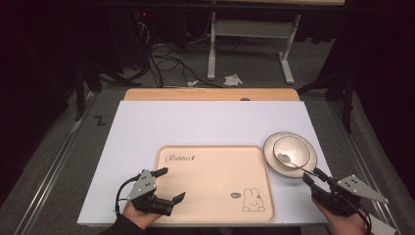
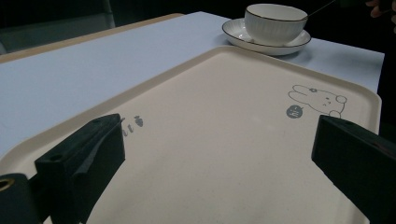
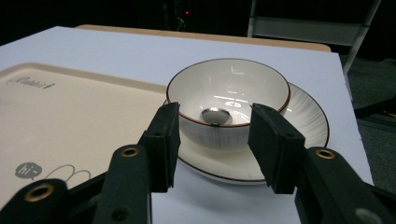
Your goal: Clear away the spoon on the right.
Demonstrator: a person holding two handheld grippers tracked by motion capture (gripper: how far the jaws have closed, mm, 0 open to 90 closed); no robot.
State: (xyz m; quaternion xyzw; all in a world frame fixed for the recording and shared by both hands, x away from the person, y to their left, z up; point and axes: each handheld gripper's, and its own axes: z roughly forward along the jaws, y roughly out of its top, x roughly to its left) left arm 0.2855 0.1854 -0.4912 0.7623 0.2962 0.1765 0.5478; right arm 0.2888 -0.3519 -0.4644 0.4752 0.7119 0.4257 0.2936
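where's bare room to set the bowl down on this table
The beige rabbit-print tray is bare between the left gripper and the rabbit drawing. The white sheet is free behind the tray to the wooden table edge. It is crowded at the right: the white bowl on its saucer, a spoon, and the right gripper.
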